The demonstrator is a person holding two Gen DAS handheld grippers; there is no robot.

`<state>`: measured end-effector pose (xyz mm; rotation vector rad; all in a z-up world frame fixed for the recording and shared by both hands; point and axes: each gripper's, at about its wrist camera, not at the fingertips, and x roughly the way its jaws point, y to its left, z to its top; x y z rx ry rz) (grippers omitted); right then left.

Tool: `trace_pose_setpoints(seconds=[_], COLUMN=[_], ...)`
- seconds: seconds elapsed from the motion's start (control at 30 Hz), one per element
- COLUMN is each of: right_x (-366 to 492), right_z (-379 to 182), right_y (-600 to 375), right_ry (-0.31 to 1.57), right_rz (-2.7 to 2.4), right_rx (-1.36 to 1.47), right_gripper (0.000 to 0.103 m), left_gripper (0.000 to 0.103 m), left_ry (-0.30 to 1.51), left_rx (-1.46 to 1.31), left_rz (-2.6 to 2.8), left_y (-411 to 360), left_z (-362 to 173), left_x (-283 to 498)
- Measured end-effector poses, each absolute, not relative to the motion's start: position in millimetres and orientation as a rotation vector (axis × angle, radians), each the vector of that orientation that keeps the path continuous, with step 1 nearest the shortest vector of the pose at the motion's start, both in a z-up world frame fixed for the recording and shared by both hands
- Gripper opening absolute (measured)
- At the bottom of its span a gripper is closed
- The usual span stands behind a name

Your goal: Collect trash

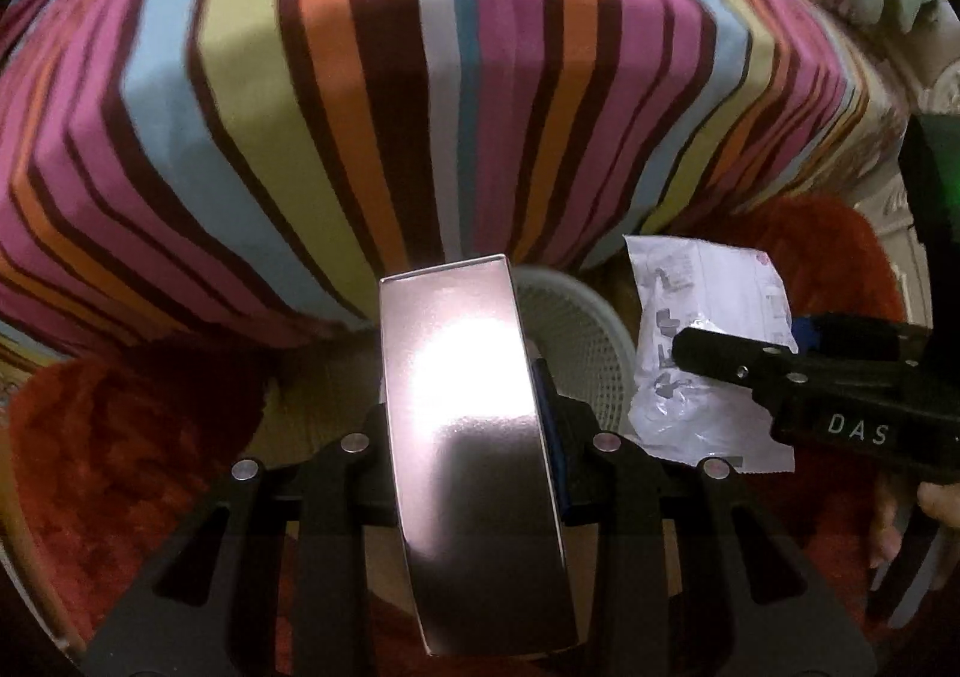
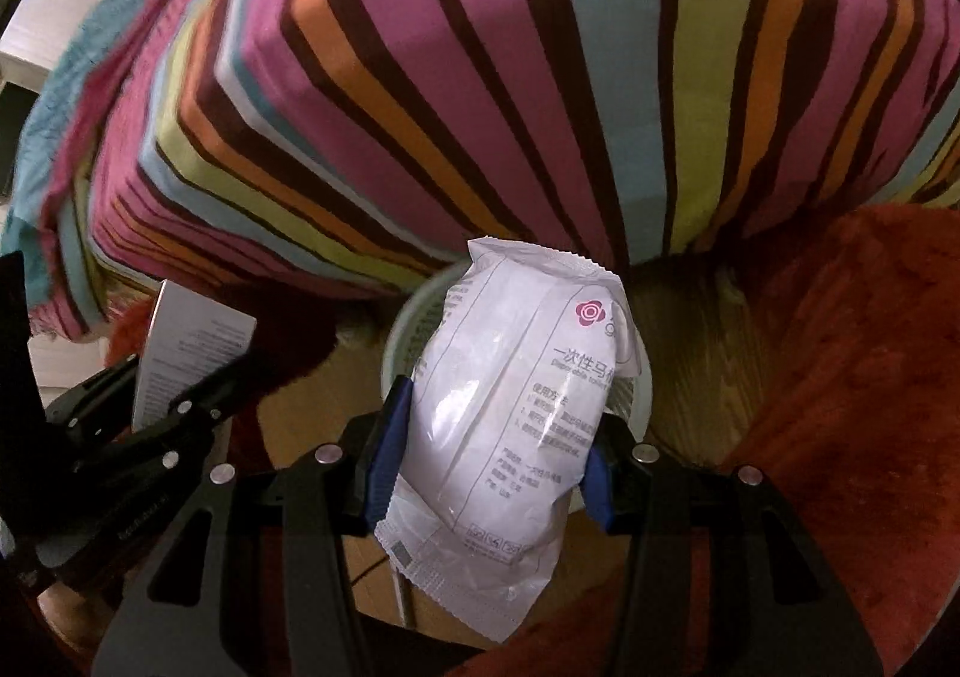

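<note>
My left gripper is shut on a glossy pinkish-silver box, held upright above a white mesh wastebasket on the floor. My right gripper is shut on a white plastic packet with a pink flower logo and printed text, held over the same wastebasket. In the left wrist view the packet and the right gripper show at the right. In the right wrist view the box and the left gripper show at the left.
A bed with a striped multicolour sheet rises just behind the basket. A shaggy red rug lies on the wooden floor on both sides. White furniture stands at far left.
</note>
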<state>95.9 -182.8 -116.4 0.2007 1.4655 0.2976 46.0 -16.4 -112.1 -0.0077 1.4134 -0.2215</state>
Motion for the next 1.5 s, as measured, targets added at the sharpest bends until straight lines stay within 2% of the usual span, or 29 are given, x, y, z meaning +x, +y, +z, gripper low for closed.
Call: trace_pose_setpoints(seconds=[0.37, 0.63, 0.7, 0.77, 0.87, 0.97, 1.23, 1.5], right_x=[114.8, 95.8, 93.2, 93.6, 94.9, 95.4, 93.7, 90.9], right_z=[-152.6, -187.0, -193.5, -200.2, -206.6, -207.7, -177.5, -111.6], right_y=[-169.1, -169.9, -172.3, -178.4, -187.0, -187.9, -183.8, -185.7], right_ry=[1.612, 1.736, 1.772, 1.798, 1.820, 1.822, 1.687, 1.364], right_rz=[0.253, 0.231, 0.217, 0.188, 0.160, 0.162, 0.207, 0.211], right_rx=[0.129, 0.114, 0.134, 0.153, 0.217, 0.243, 0.231, 0.177], right_gripper=[0.047, 0.049, 0.053, 0.060, 0.075, 0.081, 0.090, 0.091], left_gripper=[0.033, 0.035, 0.040, 0.060, 0.069, 0.070, 0.070, 0.070], left_ry=[1.604, 1.733, 1.756, 1.778, 1.794, 1.789, 1.652, 1.435], left_rx=[0.001, -0.008, -0.017, -0.009, -0.098, -0.146, -0.169, -0.134], left_rz=[-0.217, -0.207, -0.191, -0.119, -0.080, -0.066, -0.041, -0.020], left_y=[-19.7, -30.0, -26.9, -20.0, -6.3, 1.1, 2.2, 6.6], left_z=[-159.7, -194.3, -198.2, -203.4, -207.0, -206.2, -181.0, -130.9], left_x=[52.9, 58.2, 56.2, 57.3, 60.5, 60.8, 63.7, 66.6])
